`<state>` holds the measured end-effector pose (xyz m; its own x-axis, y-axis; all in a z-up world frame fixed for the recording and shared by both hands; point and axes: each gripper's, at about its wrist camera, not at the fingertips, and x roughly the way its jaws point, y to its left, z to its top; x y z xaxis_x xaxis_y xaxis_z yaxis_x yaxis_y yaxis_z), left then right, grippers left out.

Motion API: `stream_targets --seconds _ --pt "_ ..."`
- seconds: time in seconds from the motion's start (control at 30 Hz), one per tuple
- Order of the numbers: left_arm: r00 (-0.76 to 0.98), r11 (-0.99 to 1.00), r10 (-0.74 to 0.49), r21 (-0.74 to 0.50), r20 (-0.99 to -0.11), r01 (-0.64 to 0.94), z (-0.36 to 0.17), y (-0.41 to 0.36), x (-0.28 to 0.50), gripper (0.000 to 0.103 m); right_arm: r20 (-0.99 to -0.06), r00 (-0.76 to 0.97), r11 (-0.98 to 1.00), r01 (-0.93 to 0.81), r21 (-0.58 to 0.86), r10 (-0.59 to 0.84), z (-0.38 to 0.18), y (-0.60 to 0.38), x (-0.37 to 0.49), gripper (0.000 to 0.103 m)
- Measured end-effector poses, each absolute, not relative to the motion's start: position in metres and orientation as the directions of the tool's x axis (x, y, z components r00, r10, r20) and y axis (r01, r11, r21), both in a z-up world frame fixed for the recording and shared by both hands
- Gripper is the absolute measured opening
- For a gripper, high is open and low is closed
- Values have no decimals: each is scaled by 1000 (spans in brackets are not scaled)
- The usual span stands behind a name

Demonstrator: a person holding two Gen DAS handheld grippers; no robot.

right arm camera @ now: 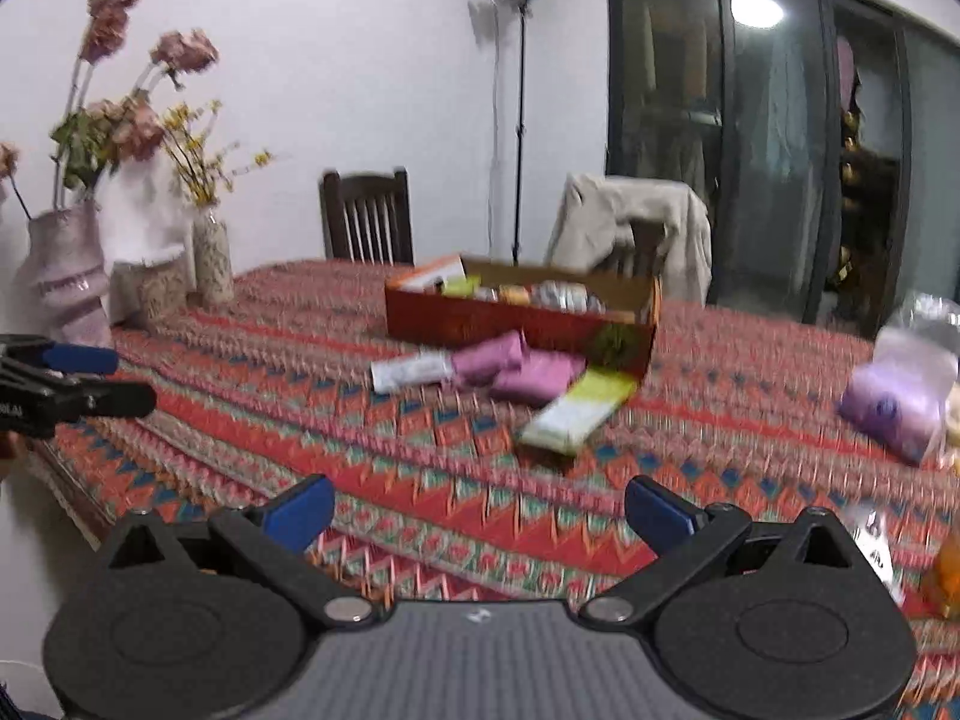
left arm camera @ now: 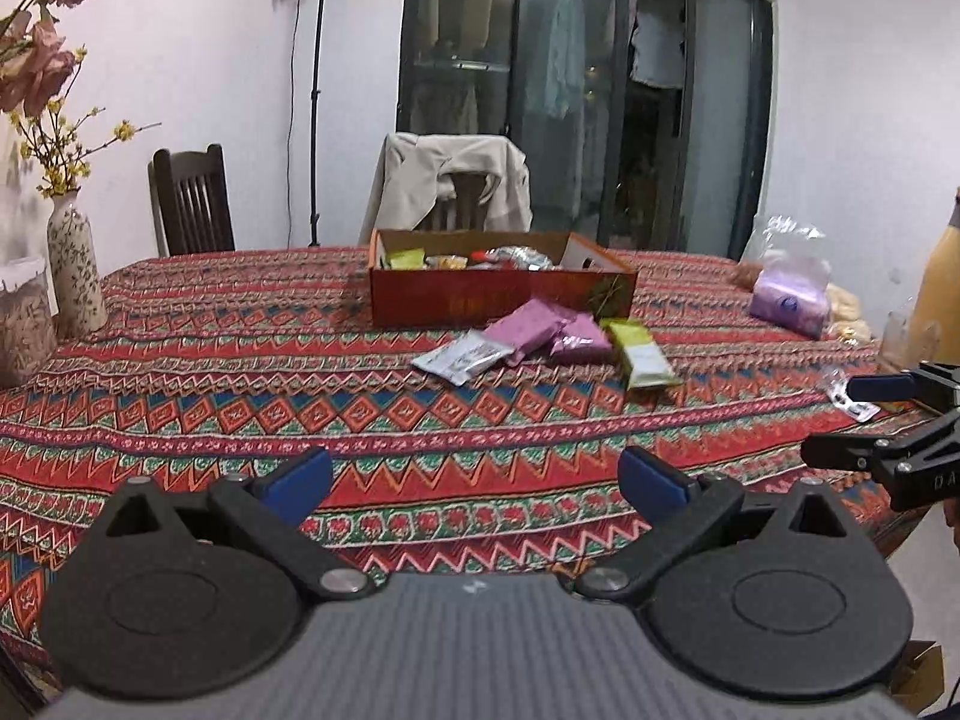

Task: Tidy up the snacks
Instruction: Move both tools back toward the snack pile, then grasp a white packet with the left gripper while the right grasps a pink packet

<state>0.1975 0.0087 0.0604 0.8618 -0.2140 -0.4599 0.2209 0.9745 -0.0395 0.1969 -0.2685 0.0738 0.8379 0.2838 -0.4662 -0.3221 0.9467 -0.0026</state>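
Observation:
A red cardboard box (left arm camera: 498, 297) (right arm camera: 516, 324) holding several snacks stands mid-table. In front of it lie loose packets: a white one (left arm camera: 462, 357) (right arm camera: 411, 372), two pink ones (left arm camera: 531, 330) (right arm camera: 522, 369) and a green-and-white one (left arm camera: 645, 354) (right arm camera: 579, 411). My left gripper (left arm camera: 474, 480) stands open over the near tablecloth, nothing between its blue pads. My right gripper (right arm camera: 477, 507) is also open and empty, well short of the packets. Each gripper shows at the edge of the other's view: the right gripper (left arm camera: 870, 420), the left gripper (right arm camera: 114, 381).
The table wears a red patterned cloth (left arm camera: 240, 372). Vases with flowers (left arm camera: 75, 264) (right arm camera: 210, 258) stand at the left. A purple bag (left arm camera: 786, 300) (right arm camera: 894, 408) and a clear packet (left arm camera: 852, 399) lie at the right. Two chairs (left arm camera: 192, 204) stand behind, one draped with a beige jacket (left arm camera: 456, 180).

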Motion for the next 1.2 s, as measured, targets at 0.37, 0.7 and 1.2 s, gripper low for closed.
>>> stream_targets --seconds 0.37,0.7,1.2 --pt "822 970 -221 -28 -524 243 41 6 253 103 -516 823 964 -265 24 239 54 -273 222 103" --pt "772 926 -263 73 -578 370 27 -14 384 103 -539 805 966 -249 74 248 50 -272 285 103" --pt "683 888 -366 -17 -632 460 -13 -14 493 56 -552 764 940 -310 141 334 46 -227 411 86"
